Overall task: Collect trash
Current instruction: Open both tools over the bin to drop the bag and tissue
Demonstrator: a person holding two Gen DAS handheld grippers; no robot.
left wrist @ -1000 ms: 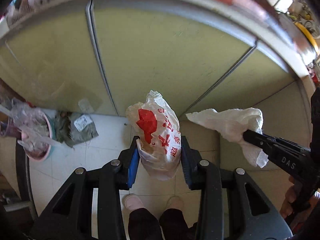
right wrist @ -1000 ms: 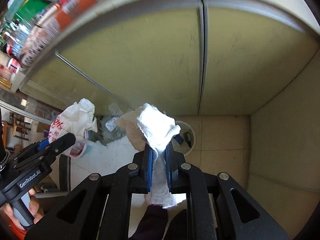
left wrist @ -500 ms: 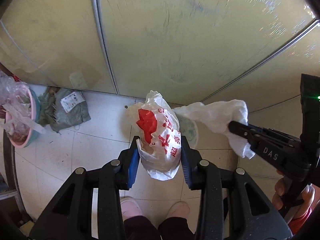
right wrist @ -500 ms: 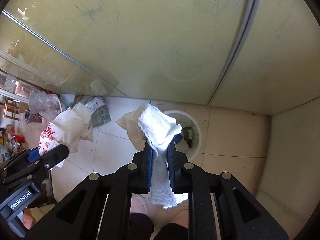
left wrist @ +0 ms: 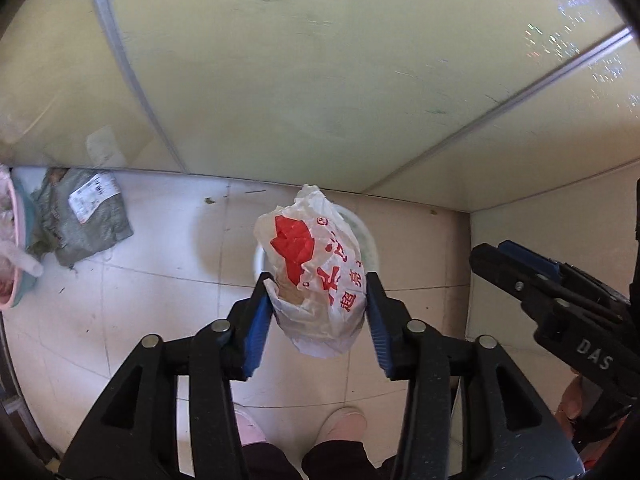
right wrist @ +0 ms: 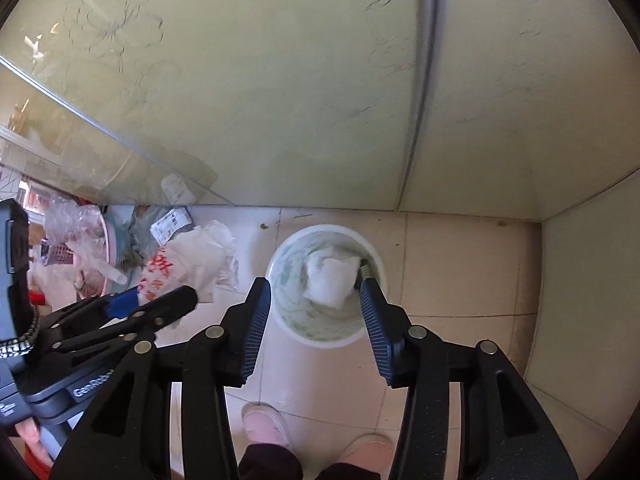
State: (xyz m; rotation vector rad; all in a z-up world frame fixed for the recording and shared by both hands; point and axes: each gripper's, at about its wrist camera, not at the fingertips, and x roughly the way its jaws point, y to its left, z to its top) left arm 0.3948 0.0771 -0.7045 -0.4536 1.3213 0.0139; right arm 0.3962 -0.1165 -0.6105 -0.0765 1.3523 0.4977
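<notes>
hanging spread and empty, right gripper [right wrist: 316, 312] has white wad [right wrist: 331, 280] in bin [right wrist: 280, 264]; left gripper [left wrist: 318, 312] pinches plastic bag [left wrist: 316, 272], not yet binned.

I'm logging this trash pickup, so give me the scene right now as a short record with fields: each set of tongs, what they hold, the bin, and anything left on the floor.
left tongs: shut on the plastic bag, white with red print, held above the bin
right tongs: open, holding nothing, above the bin
bin: white, round, on the tiled floor by the wall
in bin: white crumpled paper towel
floor leftovers: grey parcel with a white label, lying near the wall
pink basin: at the left edge, contents unclear
</notes>
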